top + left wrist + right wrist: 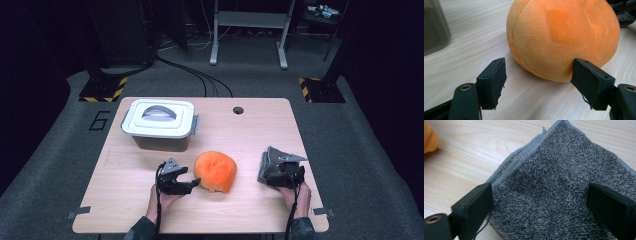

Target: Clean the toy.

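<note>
Both tools working low over the desk [125, 170].
Left tool [539, 75] is standing open, one pad seemingly touching the plush [564, 37]; right tool [539, 207] is gaping over the cloth [554, 190].

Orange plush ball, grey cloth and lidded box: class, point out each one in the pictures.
orange plush ball [216, 171], high view, middle of its top.
grey cloth [564, 182], right gripper view, middle of the knit surface.
lidded box [159, 118], high view, handle on its white lid.
</note>
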